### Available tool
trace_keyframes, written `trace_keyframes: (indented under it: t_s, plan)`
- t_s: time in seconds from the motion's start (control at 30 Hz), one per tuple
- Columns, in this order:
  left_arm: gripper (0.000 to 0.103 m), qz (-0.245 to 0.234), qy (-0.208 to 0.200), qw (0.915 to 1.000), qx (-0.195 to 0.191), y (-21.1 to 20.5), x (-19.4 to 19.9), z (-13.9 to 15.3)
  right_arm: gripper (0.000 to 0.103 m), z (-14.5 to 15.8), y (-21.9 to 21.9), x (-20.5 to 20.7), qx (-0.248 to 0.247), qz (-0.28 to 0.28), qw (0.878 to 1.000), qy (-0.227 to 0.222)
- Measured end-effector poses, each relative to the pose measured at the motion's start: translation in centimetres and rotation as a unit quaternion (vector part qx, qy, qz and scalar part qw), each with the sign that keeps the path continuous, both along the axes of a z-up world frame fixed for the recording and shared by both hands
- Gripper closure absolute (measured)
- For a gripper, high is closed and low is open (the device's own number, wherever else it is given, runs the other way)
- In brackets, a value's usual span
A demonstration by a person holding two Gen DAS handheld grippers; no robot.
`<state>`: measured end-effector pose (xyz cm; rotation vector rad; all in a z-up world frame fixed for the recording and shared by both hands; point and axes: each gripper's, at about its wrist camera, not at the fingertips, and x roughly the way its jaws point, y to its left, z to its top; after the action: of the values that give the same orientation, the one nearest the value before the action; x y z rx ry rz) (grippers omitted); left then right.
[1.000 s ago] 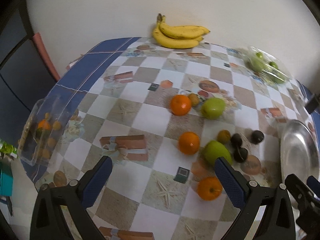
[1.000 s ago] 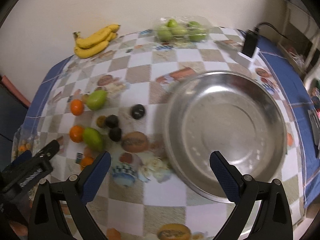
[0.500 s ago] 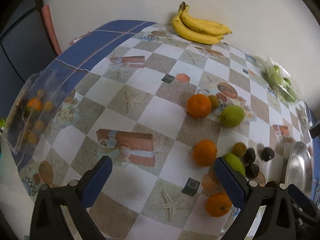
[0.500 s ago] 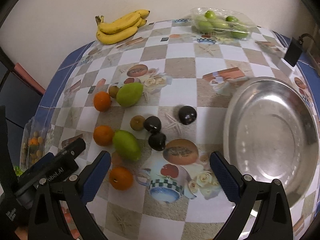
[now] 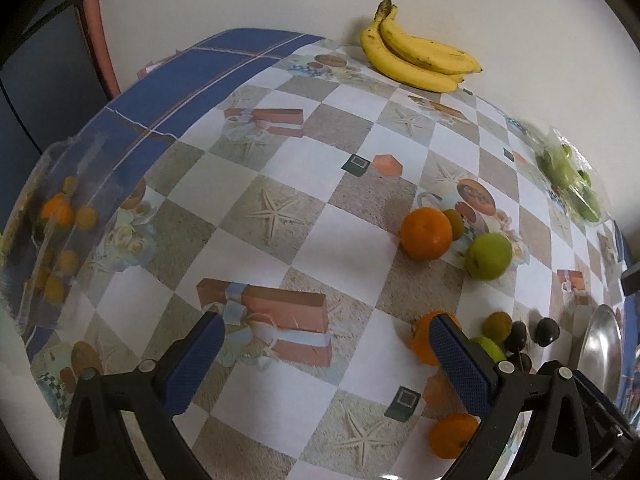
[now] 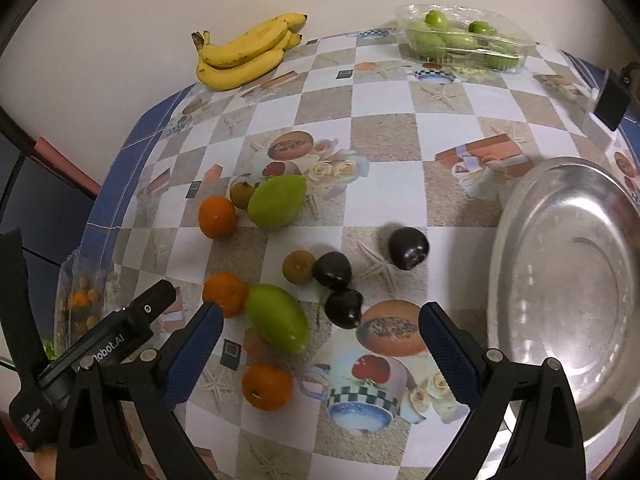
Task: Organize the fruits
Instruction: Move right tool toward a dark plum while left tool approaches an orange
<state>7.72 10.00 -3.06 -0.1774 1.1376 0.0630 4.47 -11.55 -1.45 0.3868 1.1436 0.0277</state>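
Both tools are spread wide and holding nothing. The right tool hangs over the near middle of the bench, with a green mango and a dark plum sitting just beyond its blue pads, and an orange lower down between them. A bit farther out there's another orange touching the mango's left end, a small brown fruit against a second plum, and a third plum off on its own to the right. Farther still, one more orange, a little brown fruit and a second green mango cluster together. The steel bowl is on the right with nothing in it. Bananas and a clear tray of green fruit sit at the far edge by the wall. The left tool is over the printed cloth, left of the fruit, with a clear bag of small oranges hanging off the left edge.
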Motion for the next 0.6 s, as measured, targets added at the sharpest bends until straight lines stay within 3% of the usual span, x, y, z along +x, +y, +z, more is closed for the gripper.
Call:
trace_keyframes:
  t_s: [0.13, 0.23, 0.33, 0.47, 0.6]
  plan:
    - [0.002, 0.000, 0.016, 0.9997, -0.019, 0.2, 0.6, -0.7, 0.022, -0.4, 0.7, 0.6, -0.003, 0.010, 1.000, 0.006]
    - [0.010, -0.002, 0.025, 0.9991, -0.034, 0.2, 0.9, -0.9, 0.026, -0.8, 0.8, 0.9, -0.002, 0.009, 1.000, 0.013]
    - [0.014, -0.005, 0.032, 0.9982, -0.051, 0.0, 1.1, -1.1, 0.040, -1.1, 0.3, 1.1, -0.004, 0.001, 1.000, 0.018]
    - [0.020, -0.023, 0.037, 0.9961, -0.077, -1.3, 1.3, -1.1, 0.050, -1.5, -0.1, 1.2, -0.003, -0.001, 1.000, 0.028]
    - [0.026, -0.044, 0.038, 0.9952, -0.079, -2.8, 1.6, -1.1, 0.054, -1.9, -0.4, 1.4, -0.005, -0.002, 0.999, 0.036]
